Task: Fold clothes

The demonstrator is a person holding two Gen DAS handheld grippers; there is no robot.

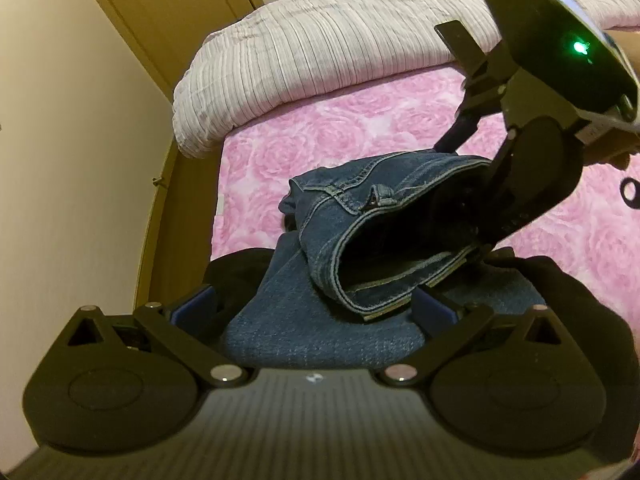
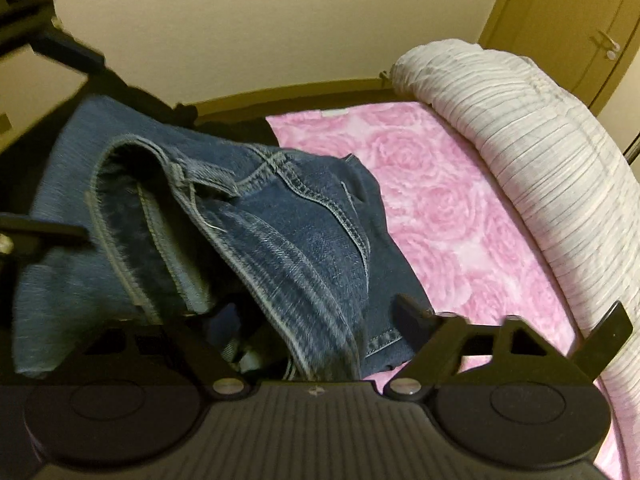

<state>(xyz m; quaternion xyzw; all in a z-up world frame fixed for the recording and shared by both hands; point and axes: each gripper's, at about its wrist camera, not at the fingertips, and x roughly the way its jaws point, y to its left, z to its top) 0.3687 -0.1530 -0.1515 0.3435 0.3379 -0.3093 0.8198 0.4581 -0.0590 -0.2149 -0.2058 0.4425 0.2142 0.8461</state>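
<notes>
A pair of blue denim jeans [image 1: 360, 216] is bunched on the pink rose-patterned bed sheet [image 1: 340, 128]. In the left wrist view my left gripper [image 1: 316, 304] stands with its jaws wide apart around the jeans fabric, blue pads on each side. My right gripper [image 1: 472, 148] comes in from the upper right, its fingers at the open waistband. In the right wrist view the jeans [image 2: 260, 220] fill the left and middle, blurred. The right gripper [image 2: 320, 320] has its jaws spread, denim lying between them. The left gripper [image 2: 48, 52] shows at the upper left.
A rolled white-and-grey striped duvet [image 1: 320, 52] lies along the bed's far side, also in the right wrist view [image 2: 540, 160]. A wooden bed frame [image 1: 176, 208] runs beside a beige wall. A wooden wardrobe door [image 2: 580, 32] stands behind.
</notes>
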